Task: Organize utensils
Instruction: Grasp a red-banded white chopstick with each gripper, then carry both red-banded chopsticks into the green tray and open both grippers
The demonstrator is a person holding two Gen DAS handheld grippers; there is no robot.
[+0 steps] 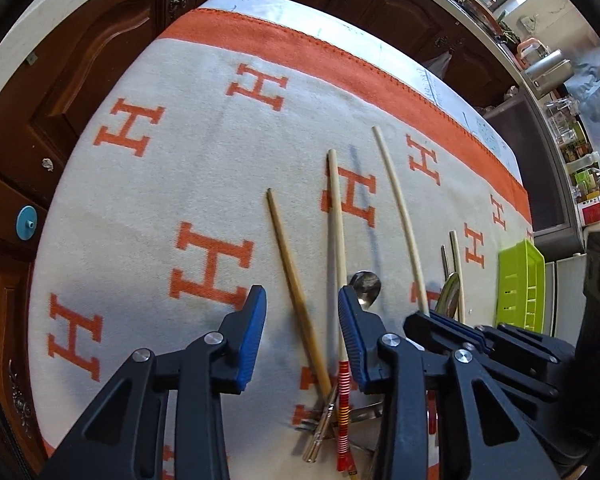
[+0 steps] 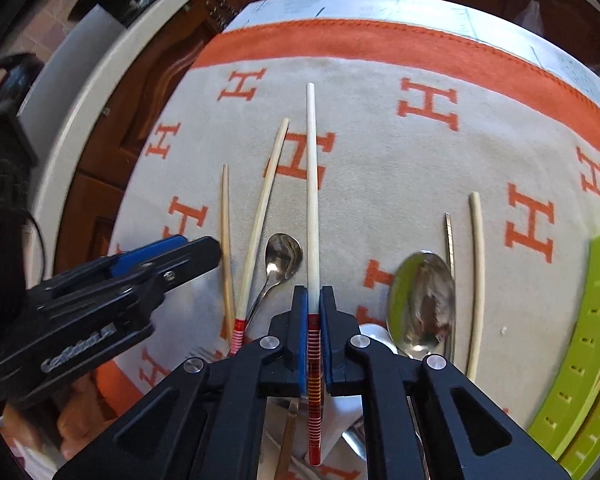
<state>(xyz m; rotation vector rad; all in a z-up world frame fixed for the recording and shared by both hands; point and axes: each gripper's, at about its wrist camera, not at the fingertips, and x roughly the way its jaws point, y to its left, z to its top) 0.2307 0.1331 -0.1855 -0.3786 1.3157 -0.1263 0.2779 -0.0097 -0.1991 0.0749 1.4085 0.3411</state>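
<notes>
My right gripper (image 2: 311, 300) is shut on a pale chopstick with a red striped end (image 2: 311, 200), pointing away over the cloth; it shows in the left wrist view (image 1: 400, 208) too. My left gripper (image 1: 302, 312) is open over a brown chopstick (image 1: 290, 276) and a second red-ended chopstick (image 1: 336, 240), and shows in the right wrist view (image 2: 204, 248). A small spoon (image 2: 282, 258), a large spoon (image 2: 422, 304), a metal chopstick (image 2: 449, 240) and a cream chopstick (image 2: 477, 272) lie on the cloth. More cutlery (image 1: 320, 424) lies piled near me.
The utensils lie on a white cloth with orange H letters and an orange border (image 1: 204, 168). A lime green plastic basket (image 1: 520, 284) stands at the right, also in the right wrist view (image 2: 580, 360). Dark wooden cabinets (image 1: 80, 80) stand beyond the table.
</notes>
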